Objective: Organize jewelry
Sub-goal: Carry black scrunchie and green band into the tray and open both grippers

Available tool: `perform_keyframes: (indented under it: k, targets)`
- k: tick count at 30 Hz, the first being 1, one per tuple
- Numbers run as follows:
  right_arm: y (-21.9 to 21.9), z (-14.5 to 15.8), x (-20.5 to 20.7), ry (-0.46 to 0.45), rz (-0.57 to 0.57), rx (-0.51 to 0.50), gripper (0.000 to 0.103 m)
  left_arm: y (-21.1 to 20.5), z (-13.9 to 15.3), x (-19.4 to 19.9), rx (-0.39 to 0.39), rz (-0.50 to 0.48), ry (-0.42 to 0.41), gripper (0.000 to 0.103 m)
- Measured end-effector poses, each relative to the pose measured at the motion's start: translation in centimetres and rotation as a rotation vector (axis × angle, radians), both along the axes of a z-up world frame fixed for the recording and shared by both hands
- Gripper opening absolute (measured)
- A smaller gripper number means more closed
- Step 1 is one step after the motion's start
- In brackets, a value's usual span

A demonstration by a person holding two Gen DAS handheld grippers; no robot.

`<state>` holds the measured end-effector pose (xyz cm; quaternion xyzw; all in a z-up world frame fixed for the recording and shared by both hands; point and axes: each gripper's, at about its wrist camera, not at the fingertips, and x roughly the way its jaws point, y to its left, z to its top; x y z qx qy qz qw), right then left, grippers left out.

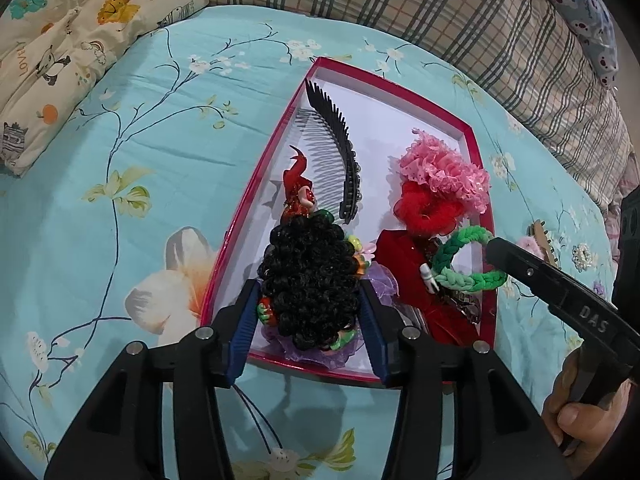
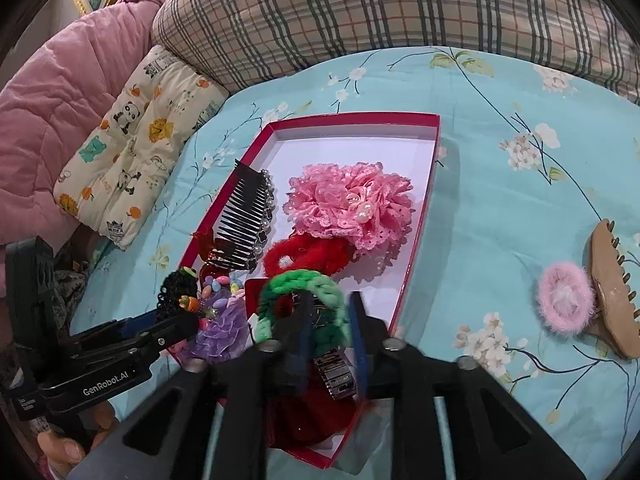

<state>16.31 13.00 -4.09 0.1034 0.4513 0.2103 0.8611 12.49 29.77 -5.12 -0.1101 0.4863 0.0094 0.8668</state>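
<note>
A red-rimmed box [image 1: 478,184] with a white floor lies on a bed covered by a blue flowered sheet [image 1: 168,168]; everything below is placed against that box. The left claw [image 1: 308,320] hangs over the box's near end, its blue-padded fingers [image 1: 244,328] closed against both sides of a black curly hairpiece [image 1: 310,276] trimmed with small coloured charms. Under that hairpiece a purple ruffled tie [image 2: 222,330] lies on the box floor. Along the box's left wall a black comb [image 1: 340,152] stands on edge, with a red ornament [image 1: 298,188] beside it. Toward the box's right wall a pink lace flower [image 2: 352,204] rests against a red fuzzy band [image 2: 308,258].

The right claw [image 2: 330,336] is over the near right corner of the box, gripping a green braided ring [image 2: 304,304] that hangs around its left finger. Below that ring, inside the box, lie a dark red cloth [image 1: 404,264] and a metal clip [image 2: 336,376].

Outside the box, well to its right on the sheet, a pink fluffy ring [image 2: 564,304] touches a tan claw clip [image 2: 614,292]. Beyond the box's far end lie a plaid cushion [image 2: 360,12] and a cartoon-print pillow [image 2: 136,140].
</note>
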Motion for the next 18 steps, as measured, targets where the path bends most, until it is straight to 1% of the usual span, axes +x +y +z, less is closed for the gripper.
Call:
perform_keyframes:
  k: [1, 3, 5, 7, 13, 18]
  targets:
    - [-0.1, 0.0, 0.0, -0.001, -0.001, 0.005, 0.039, 0.0, 0.0, 0.0, 0.002, 0.001, 0.000, 0.050]
    - [-0.3, 0.2, -0.1, -0.006, -0.004, 0.008, 0.040, -0.1, 0.2, -0.2, 0.011, 0.003, 0.000, 0.050]
    - [-0.3, 0.3, -0.2, -0.005, -0.002, 0.016, 0.044, -0.2, 0.4, -0.3, 0.020, 0.005, -0.002, 0.056]
    - [-0.4, 0.4, -0.4, -0.007, -0.001, 0.018, 0.044, -0.3, 0.7, -0.5, 0.030, 0.005, -0.011, 0.062]
    - [-0.8, 0.8, -1.0, -0.013, -0.008, 0.028, 0.045, -0.6, 1.6, -1.0, 0.054, 0.004, -0.032, 0.072]
    - [-1.5, 1.2, -1.4, -0.017, -0.019, 0.030, 0.045, -0.9, 1.9, -1.2, 0.062, 0.006, -0.037, 0.076]
